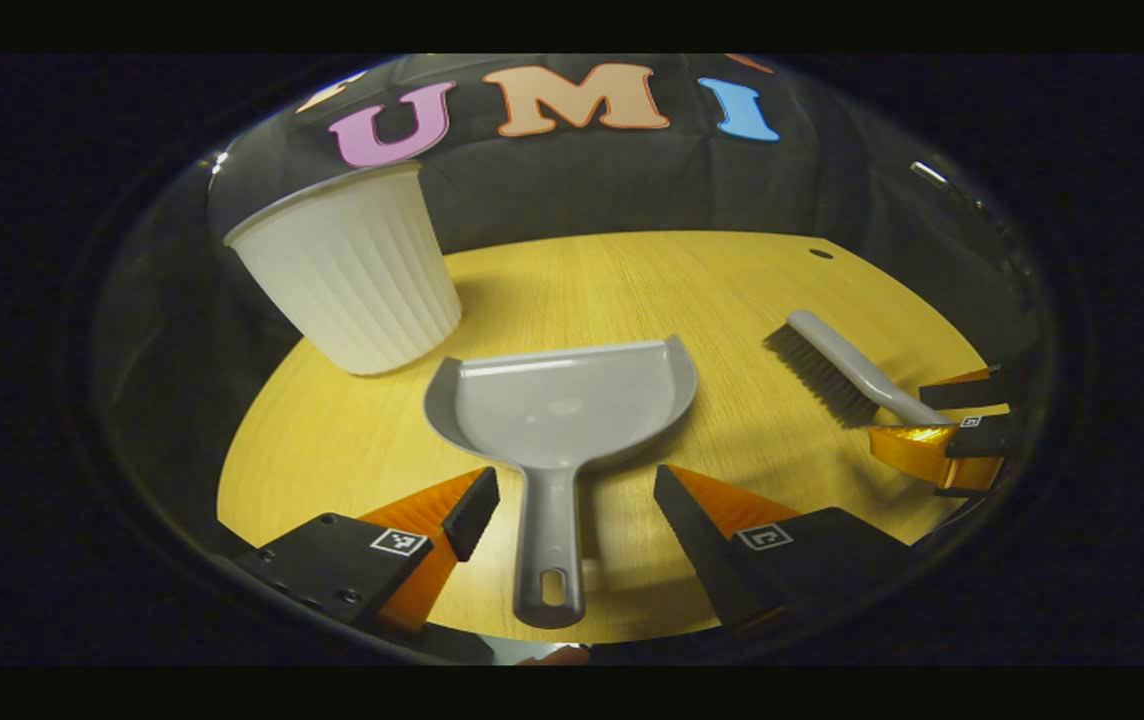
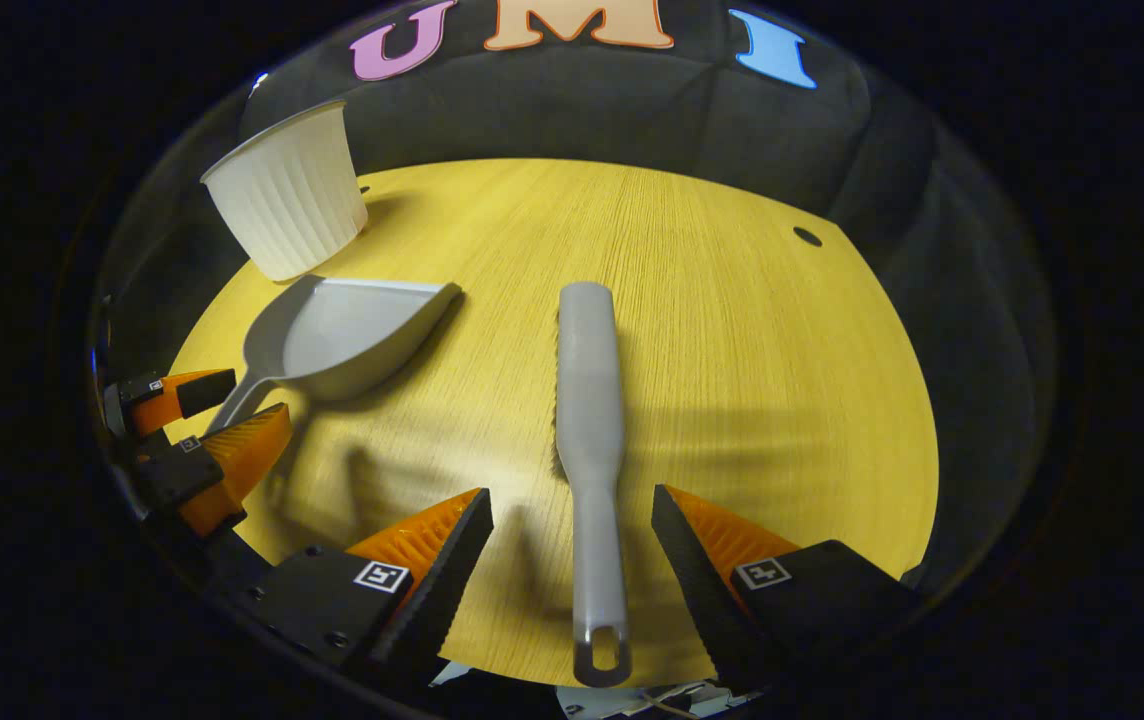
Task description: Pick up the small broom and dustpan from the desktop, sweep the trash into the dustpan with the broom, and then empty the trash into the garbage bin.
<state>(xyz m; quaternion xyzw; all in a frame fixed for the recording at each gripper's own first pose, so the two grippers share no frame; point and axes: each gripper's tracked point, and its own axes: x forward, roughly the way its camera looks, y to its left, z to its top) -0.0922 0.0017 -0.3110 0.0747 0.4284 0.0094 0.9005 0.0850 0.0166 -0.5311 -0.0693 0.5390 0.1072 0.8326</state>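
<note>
Both grippers hover low over the wooden desktop (image 2: 732,330) with fingers spread wide and nothing grasped: the left gripper (image 1: 577,505) straddles the handle of the grey dustpan (image 1: 562,405), and the right gripper (image 2: 572,525) straddles the handle of the small broom (image 2: 590,400). Dustpan and broom lie flat side by side, apart. Beyond the dustpan's mouth stands the white ribbed garbage bin (image 1: 352,270), upright near the table's far edge.
</note>
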